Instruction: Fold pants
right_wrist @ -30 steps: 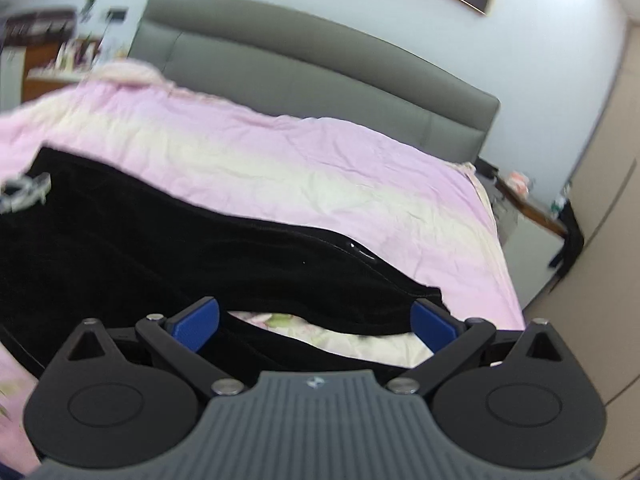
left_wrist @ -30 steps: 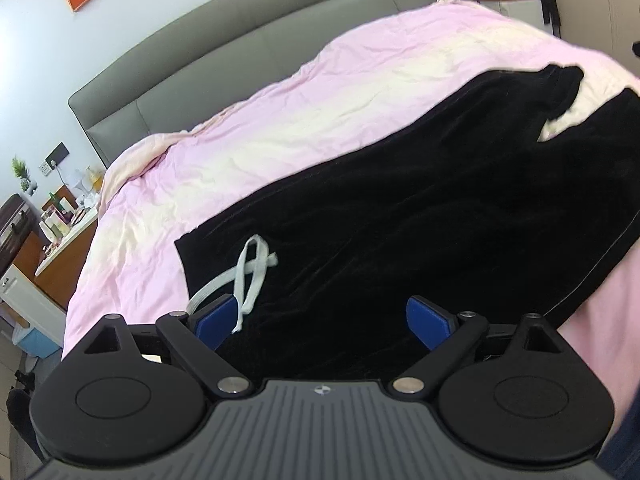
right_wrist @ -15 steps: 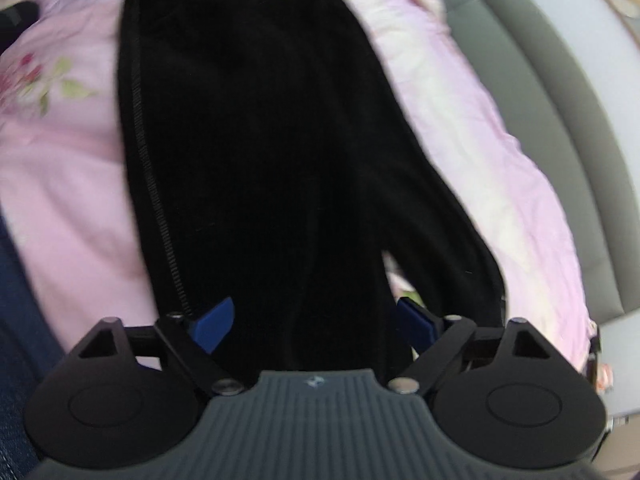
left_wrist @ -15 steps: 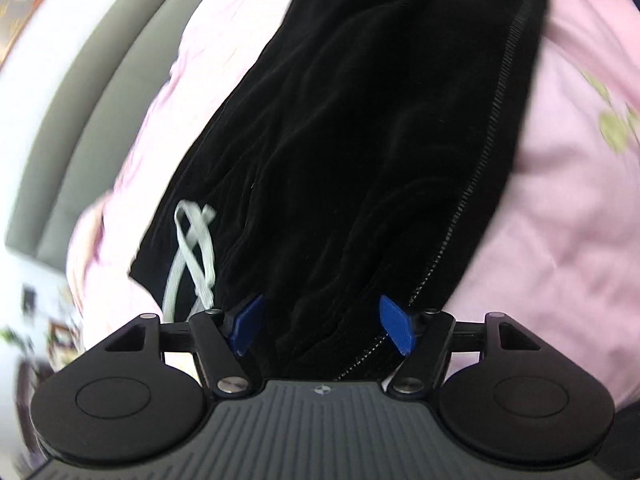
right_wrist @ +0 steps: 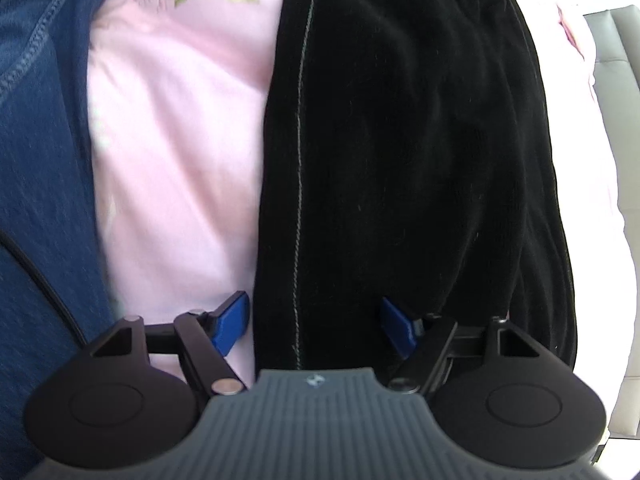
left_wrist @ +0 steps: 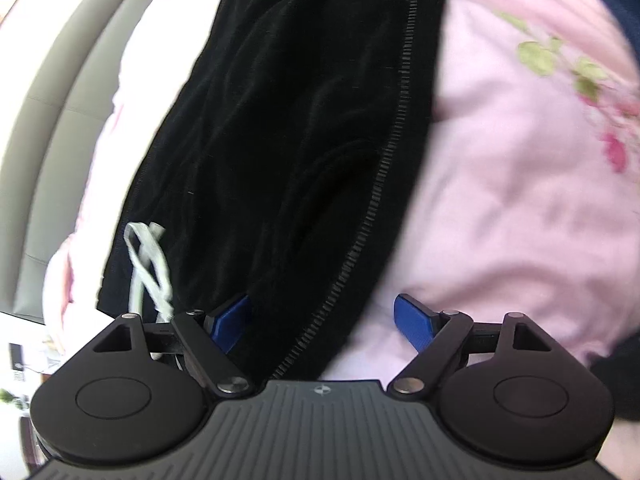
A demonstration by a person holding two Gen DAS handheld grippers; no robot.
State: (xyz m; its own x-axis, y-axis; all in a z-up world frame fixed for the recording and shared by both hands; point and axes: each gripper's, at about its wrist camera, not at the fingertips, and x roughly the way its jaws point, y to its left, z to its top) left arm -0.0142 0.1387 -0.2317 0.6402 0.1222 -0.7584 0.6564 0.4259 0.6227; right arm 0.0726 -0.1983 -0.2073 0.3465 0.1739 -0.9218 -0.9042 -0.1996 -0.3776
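Note:
Black velvet pants [left_wrist: 288, 128] lie flat on a pink bedspread [left_wrist: 520, 184]. A white drawstring [left_wrist: 150, 264] marks the waistband end. My left gripper [left_wrist: 324, 324] is open right above the waistband's near edge, with the stitched side seam [left_wrist: 384, 168] running between its blue pads. My right gripper [right_wrist: 316, 326] is open over the leg end of the same pants [right_wrist: 400, 140]; the side seam [right_wrist: 298, 184] and the pants' near edge sit between its pads. Neither gripper holds fabric.
A grey padded headboard [left_wrist: 52, 92] runs along the far side of the bed. A person's blue jeans [right_wrist: 40, 140] stand close at the bed's near edge. The bedspread [right_wrist: 172, 140] carries a flower print near that edge.
Both grippers have tipped down from looking across the bed to hovering close over the pants' near edge. The left jaws, narrower half a second ago, are wider now.

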